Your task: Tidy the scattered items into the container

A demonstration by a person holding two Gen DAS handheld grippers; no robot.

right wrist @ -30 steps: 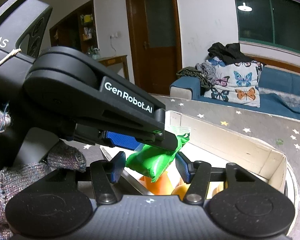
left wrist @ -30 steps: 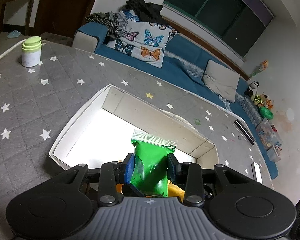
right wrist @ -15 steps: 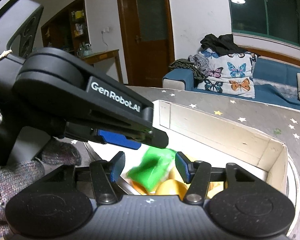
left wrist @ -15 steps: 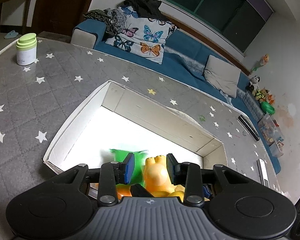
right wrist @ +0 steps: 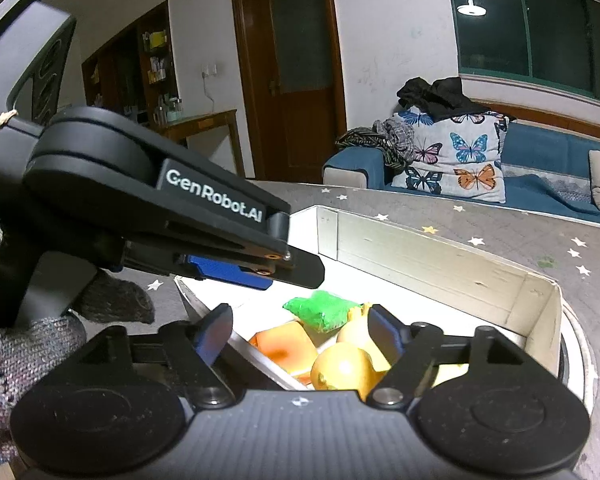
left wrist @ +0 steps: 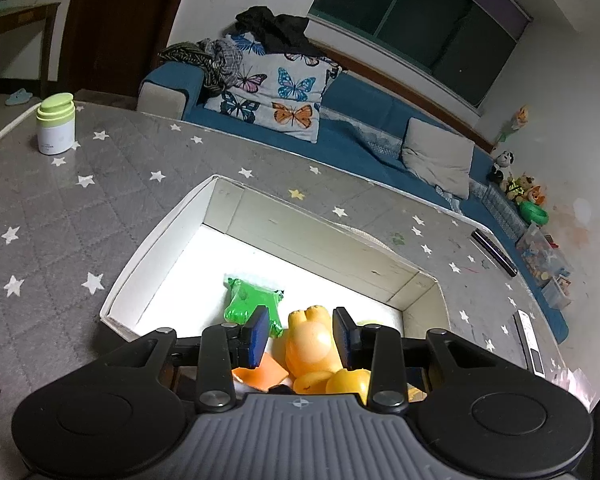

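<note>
A white open box point(left wrist: 160, 236) point(right wrist: 420, 256) sits on the grey star-patterned table. A green bag point(left wrist: 252, 304) point(right wrist: 320, 312) lies inside it beside orange and yellow toys point(left wrist: 312, 340) point(right wrist: 340, 364). My left gripper point(left wrist: 300, 334) is open and empty, hovering above the box's near end; it shows as a black arm in the right wrist view point(right wrist: 236, 268). My right gripper point(right wrist: 300, 332) is open and empty above the same near end of the box.
A white jar with a green lid point(left wrist: 56, 124) stands at the table's far left. A dark remote point(left wrist: 494, 252) and a white device point(left wrist: 530, 340) lie on the right. A blue sofa point(left wrist: 360, 128) with pillows runs behind the table.
My left gripper opened and let go of the green bag, which dropped into the box beside the toys. The left gripper then rose and drew back a little.
</note>
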